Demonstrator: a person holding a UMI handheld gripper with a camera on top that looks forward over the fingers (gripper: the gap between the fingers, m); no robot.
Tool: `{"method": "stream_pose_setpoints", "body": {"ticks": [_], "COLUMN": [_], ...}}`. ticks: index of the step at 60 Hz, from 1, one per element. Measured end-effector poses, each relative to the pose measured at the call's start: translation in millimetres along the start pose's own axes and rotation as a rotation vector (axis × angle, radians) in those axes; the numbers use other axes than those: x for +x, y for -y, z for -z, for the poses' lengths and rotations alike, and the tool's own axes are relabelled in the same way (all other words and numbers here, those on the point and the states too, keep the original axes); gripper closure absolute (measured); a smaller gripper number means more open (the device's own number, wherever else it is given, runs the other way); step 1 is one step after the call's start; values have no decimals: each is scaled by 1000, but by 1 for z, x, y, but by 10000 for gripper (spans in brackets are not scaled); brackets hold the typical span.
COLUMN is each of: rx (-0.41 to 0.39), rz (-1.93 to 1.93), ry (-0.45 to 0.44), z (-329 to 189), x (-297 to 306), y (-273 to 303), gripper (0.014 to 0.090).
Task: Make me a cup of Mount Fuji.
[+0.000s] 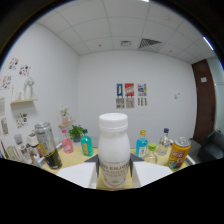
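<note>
While one white bottle (113,150) with a white cap stands clamped between the two fingers of the gripper (114,172), lifted above the table (75,159), the tool points level at the far wall. Beyond the fingers stand two cans (44,137) to the left, one yellow can (179,153) to the right, and several small coloured bottles.

Gripper (115,172): one, hand-held, raised level above the table. Fingers (93,172): two, pale, set upright and parallel. State: both are pressed against the sides of a white bottle (114,150), which is held lifted.
</note>
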Motion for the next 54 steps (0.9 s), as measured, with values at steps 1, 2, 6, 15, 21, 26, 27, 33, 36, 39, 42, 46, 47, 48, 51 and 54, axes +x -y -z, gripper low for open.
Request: {"method": "stream_pose_setpoints", "body": {"ticks": [1, 2, 6, 15, 21, 26, 27, 33, 36, 39, 42, 46, 47, 48, 51, 54], "rx": [11, 25, 64, 41, -37, -133, -149, -225, -253, -284, -312, -325, -325, -322, -316, -318], "rz": [2, 3, -2, -21, -43, -64, -71, -66, -46, -24, -5, 70, 104, 143, 276, 413], "ry": [2, 5, 12, -6, -37, -70, -76, -90, -89, -96, -97, -105, -106, -106, -101, -101], "z": [6, 12, 36, 76, 86, 85, 85, 82, 80, 77, 75, 72, 71, 70, 67, 64], "x": [1, 2, 8, 38, 64, 81, 84, 95, 97, 99, 98, 99, 99, 99, 99, 97], "y": [3, 7, 13, -35, -110, -186, -201, -275, -302, -325, -339, -346, -346, -345, -343, -340], "gripper": [568, 568, 568, 571, 571, 569, 570, 570, 571, 572, 571, 569, 569, 570, 570, 572]}}
